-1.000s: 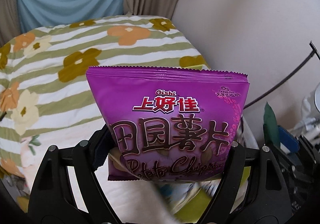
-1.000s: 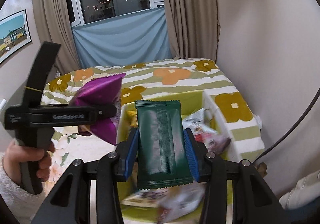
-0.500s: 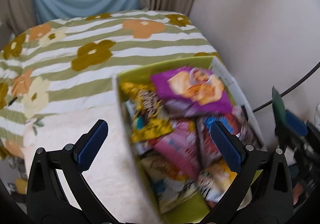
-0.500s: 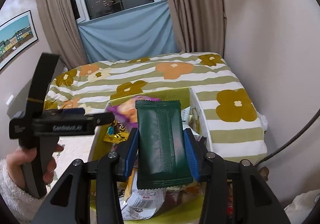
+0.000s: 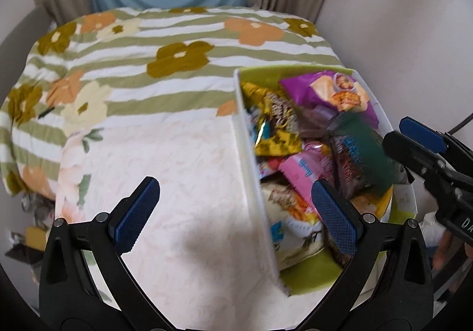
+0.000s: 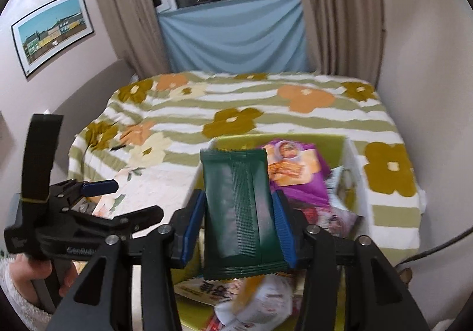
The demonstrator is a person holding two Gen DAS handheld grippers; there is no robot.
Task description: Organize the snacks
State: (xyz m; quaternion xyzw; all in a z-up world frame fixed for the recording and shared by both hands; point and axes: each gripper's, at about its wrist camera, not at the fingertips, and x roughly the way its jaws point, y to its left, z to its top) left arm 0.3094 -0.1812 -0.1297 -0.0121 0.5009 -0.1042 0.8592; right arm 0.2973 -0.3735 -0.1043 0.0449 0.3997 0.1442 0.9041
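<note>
A white box with a lime-green inside sits on the bed and holds several snack packs. The purple chip bag lies at its far end; it also shows in the right wrist view. My left gripper is open and empty, over the box's left wall. My right gripper is shut on a dark green snack packet, held upright above the box. The green packet appears blurred in the left wrist view.
The bed has a striped flower-print cover and a pale pink blanket left of the box. A wall runs close on the right. Curtains and a blue cloth hang at the far end.
My left gripper let go of the purple chip bag, which now lies in the box, and the gripper opened and drew back. My right gripper still holds the green packet, lower over the box.
</note>
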